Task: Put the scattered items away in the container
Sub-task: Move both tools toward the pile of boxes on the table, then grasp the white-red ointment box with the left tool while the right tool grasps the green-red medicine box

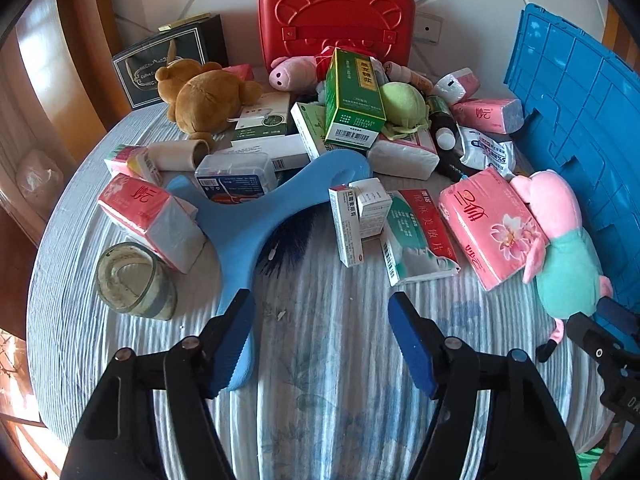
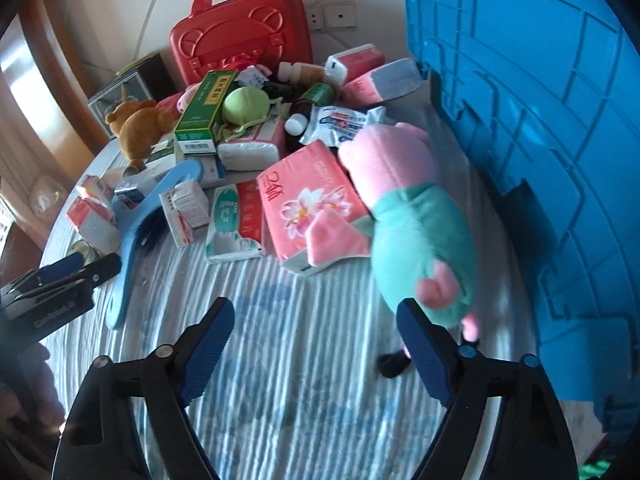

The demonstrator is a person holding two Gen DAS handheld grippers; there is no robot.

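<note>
Blue-padded right gripper (image 2: 316,344) is hovering with fingers spread, nothing held. Pig plush (image 2: 416,224) is lying at one o'clock beside the blue crate (image 2: 540,120); soft, light, probably best pinched mid-body. Left gripper (image 1: 322,340) is also gaping wide.

Left gripper (image 1: 322,340) and right gripper (image 2: 316,344): black angular plastic arms, round metal pivot screws, blue ribbed pads (image 1: 234,340) lining each finger's inner face.

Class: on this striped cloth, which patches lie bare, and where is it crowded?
Bare: the near strip between the blue brush, medicine packet and pig plush; also the lane between plush and blue crate. Crowded: everything toward the red case.
</note>
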